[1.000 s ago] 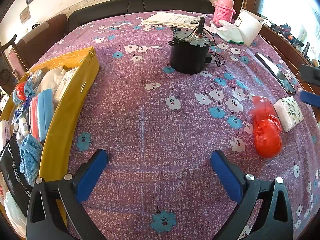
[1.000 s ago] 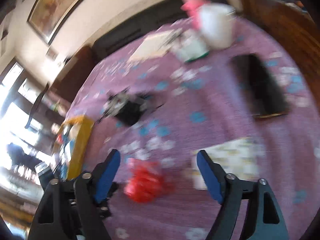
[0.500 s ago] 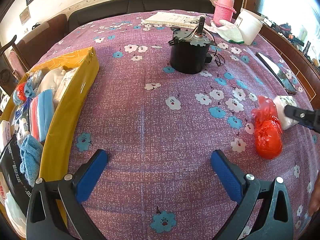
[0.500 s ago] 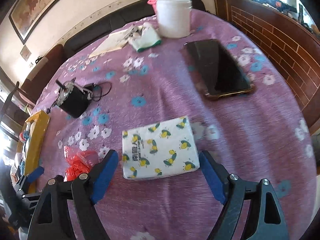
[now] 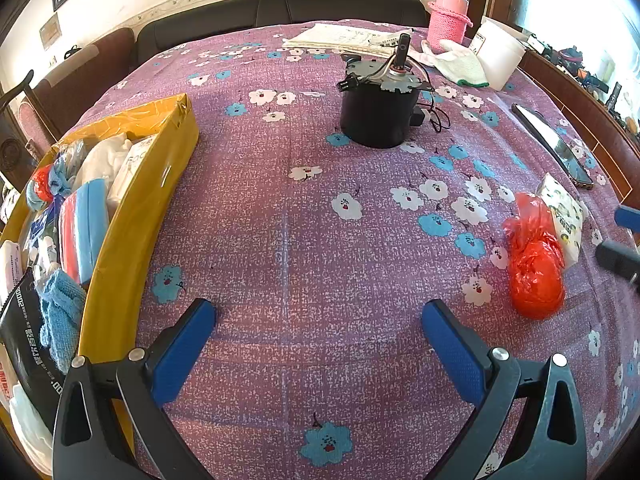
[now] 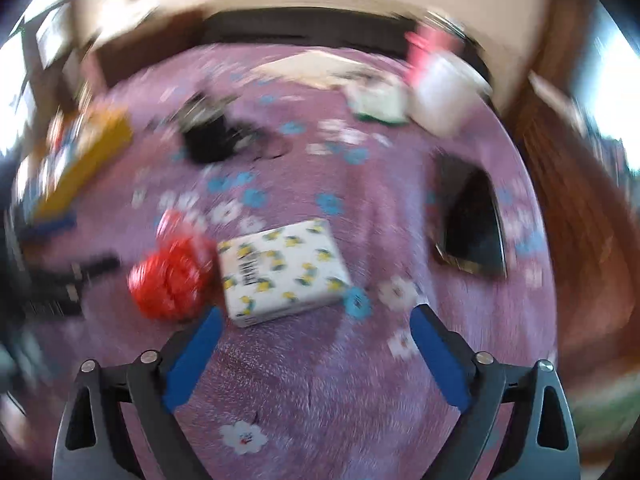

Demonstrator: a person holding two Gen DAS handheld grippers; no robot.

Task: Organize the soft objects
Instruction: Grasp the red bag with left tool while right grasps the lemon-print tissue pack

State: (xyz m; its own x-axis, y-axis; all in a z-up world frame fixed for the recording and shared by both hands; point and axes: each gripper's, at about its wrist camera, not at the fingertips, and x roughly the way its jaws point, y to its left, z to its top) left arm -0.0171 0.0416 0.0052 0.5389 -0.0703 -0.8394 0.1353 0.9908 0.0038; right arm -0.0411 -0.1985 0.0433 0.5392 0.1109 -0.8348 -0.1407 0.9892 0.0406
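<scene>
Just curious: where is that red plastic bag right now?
The red bag lies on the purple tablecloth, right side of the left view, touching the tissue pack.

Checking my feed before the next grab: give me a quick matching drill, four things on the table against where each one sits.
Things:
1. red bag
2. tissue pack
3. phone
4. blue cloth

Places:
A. inside the yellow box
B. near the wooden edge, beyond the tissue pack
C. just ahead of the open right tongs
D. against the tissue pack's side, toward the left tongs

Pairs: 1-D, 2-C, 3-B, 4-A
</scene>
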